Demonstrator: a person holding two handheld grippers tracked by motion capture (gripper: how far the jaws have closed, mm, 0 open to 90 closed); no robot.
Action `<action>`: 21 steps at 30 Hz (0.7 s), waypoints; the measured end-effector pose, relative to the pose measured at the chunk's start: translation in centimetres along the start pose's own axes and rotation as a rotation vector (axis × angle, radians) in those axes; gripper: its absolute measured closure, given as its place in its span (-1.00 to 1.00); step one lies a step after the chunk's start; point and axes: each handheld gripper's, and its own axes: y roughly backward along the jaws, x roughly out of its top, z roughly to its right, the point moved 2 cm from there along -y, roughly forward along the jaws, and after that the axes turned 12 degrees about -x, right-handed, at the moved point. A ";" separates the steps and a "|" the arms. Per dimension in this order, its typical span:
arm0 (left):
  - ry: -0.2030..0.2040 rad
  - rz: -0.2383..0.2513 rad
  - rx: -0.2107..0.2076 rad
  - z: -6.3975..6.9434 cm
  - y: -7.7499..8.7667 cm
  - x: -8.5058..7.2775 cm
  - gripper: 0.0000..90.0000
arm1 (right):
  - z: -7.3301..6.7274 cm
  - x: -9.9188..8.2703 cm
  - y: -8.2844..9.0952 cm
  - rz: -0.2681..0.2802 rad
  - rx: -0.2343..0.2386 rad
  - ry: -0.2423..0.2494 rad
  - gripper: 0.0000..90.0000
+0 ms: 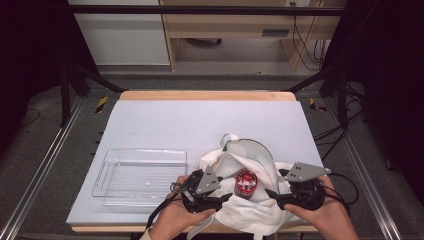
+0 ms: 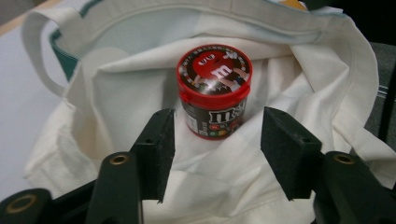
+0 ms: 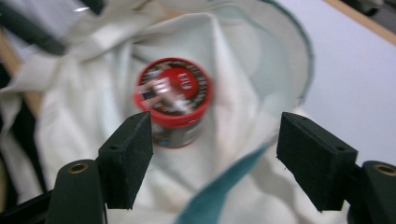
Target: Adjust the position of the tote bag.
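Both sets of fingers stand wide, holding nothing; we bring the left gripper (image 2: pixel 215 154) forward until the candy tub (image 2: pixel 214 88) just ahead sits squarely between them, clear of the cloth bag (image 2: pixel 289 79).

Overhead plus two close claw-mounted views

clear plastic tray (image 1: pixel 140 175) on pale table cover (image 1: pixel 200 120); wooden cabinet (image 1: pixel 235 30) behind

White "m" logos on the red-lidded candy tub (image 2: pixel 214 88), lid and side
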 end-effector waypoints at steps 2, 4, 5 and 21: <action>-0.003 -0.005 -0.006 0.1 -0.2 -0.1 -0.06 | 0.4 0.2 -0.3 -0.005 -0.024 -0.005 -0.41; -0.030 -0.039 -0.034 0.2 -1.0 -0.3 -0.24 | 1.4 0.8 -1.5 0.009 -0.084 -0.020 -0.44; -0.032 -0.042 -0.040 0.2 -1.3 -0.4 -0.30 | 1.7 0.9 -2.0 0.006 -0.093 -0.032 -0.46; -0.060 -0.121 -0.084 1.0 -4.4 -1.7 -0.64 | 1.3 -1.2 -7.5 -0.122 -0.097 -0.048 -0.44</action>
